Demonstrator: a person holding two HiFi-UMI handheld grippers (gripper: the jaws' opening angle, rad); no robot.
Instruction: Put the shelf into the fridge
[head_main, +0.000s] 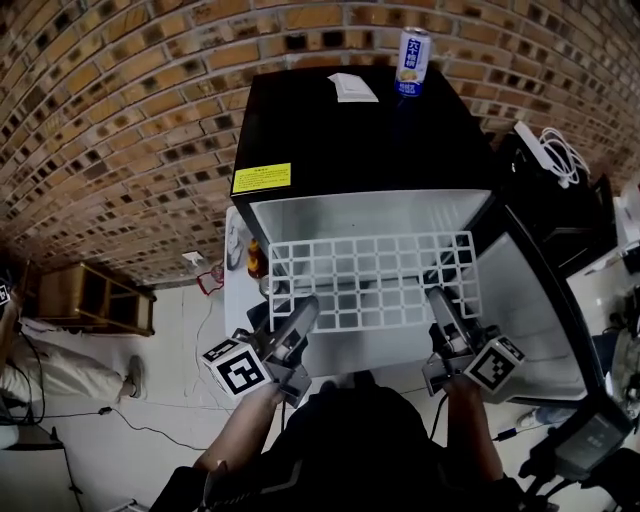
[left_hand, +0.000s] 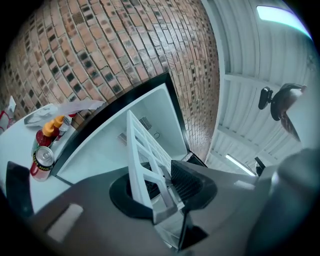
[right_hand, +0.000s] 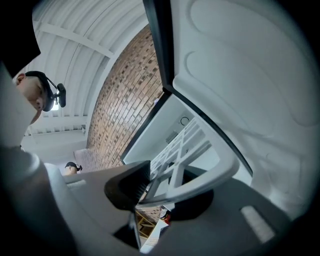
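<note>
In the head view I could not read the yellow label (head_main: 261, 179) on top of the fridge (head_main: 340, 140) or the print on the can (head_main: 413, 61); both were too small. The near edge of the shelf (head_main: 370, 268) lay hidden under the left gripper (head_main: 303, 308) and right gripper (head_main: 438, 300). A person (head_main: 55, 368) at the left edge was cut off by the frame. In the right gripper view a small red thing (right_hand: 165, 216) below the shelf was too tiny to name.

Black top (head_main: 340, 440) (2 marker cubes (head_main: 238, 365)).

Black fridge top (head_main: 330, 140) w/ drink can (head_main: 413, 62) upright nr back edge, white card (head_main: 352, 88) flat just beside, apart.
</note>
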